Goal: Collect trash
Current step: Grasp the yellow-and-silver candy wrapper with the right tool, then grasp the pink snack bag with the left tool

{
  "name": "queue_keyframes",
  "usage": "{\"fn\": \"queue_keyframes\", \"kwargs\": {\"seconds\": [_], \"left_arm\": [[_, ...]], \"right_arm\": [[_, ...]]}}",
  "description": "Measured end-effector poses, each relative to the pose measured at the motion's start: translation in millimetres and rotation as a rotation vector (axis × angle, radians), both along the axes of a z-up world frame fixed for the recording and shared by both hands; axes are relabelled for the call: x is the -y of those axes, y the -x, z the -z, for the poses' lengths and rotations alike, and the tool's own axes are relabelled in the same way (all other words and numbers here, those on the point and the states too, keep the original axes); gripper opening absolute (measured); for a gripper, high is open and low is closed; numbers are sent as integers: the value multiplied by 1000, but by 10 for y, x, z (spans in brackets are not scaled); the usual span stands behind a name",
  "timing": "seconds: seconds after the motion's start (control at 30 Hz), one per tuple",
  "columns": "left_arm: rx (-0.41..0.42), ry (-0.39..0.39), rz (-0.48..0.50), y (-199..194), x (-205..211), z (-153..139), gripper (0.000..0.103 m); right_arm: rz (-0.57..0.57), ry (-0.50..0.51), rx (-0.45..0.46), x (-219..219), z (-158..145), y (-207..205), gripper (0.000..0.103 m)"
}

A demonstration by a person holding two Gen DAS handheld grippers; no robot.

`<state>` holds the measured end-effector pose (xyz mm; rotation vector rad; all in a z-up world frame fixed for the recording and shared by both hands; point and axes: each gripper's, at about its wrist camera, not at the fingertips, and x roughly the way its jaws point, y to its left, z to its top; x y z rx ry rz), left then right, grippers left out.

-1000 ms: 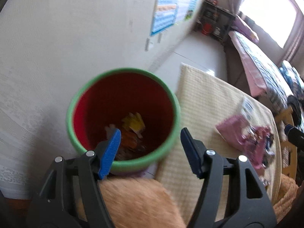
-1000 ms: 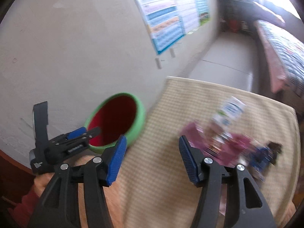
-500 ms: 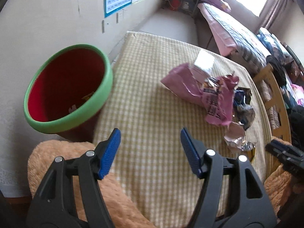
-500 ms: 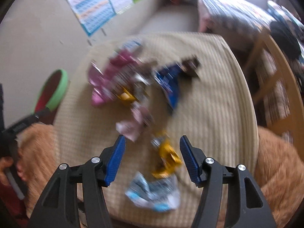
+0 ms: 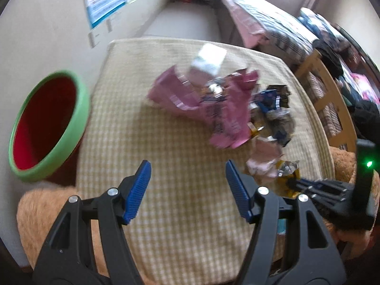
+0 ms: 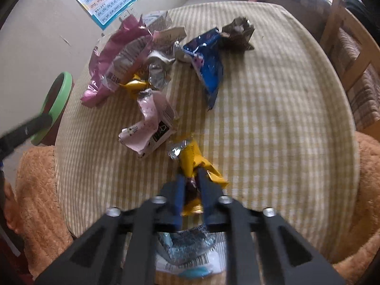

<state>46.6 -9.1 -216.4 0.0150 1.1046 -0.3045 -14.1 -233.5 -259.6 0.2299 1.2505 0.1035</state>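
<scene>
Daylight floods from a window at upper right, blowing out that corner in the left wrist view. Motion blur smears the crumpled pink foil wrappers [image 5: 209, 109]; fisheye bends edges, dark vignette corners.

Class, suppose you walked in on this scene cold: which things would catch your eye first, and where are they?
First, the right gripper shut on a yellow wrapper at the near edge of the checked table. Next, the heap of pink and blue wrappers farther back, and the red bin with its green rim off the table's left.
</scene>
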Motion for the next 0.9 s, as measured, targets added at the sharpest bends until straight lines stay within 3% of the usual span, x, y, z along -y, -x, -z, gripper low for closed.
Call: {"fn": "queue_keyframes", "kwargs": {"seconds": [0.17, 0.33, 0.4, 0.47, 0.67, 0.7, 0.9], "left_arm": [[13, 36, 41, -334, 300, -85, 62], [-36, 21, 77, -665, 607, 55, 62], [-56, 5, 91, -729, 697, 141, 56], [-86, -5, 101, -767, 765, 236, 39], [-103, 15, 83, -700, 701, 254, 29], [-107, 20, 79, -662, 655, 229, 7], [-112, 15, 59, -564, 528, 238, 10]], "right_arm": [[30, -28, 32, 77, -46, 31, 10], [73, -63, 30, 182, -31, 57, 12], [82, -71, 34, 206, -42, 65, 13], [89, -78, 36, 212, -47, 71, 13], [90, -90, 37, 205, -51, 71, 13], [90, -91, 37, 205, -49, 71, 13], [87, -93, 29, 208, -28, 59, 13]]}}
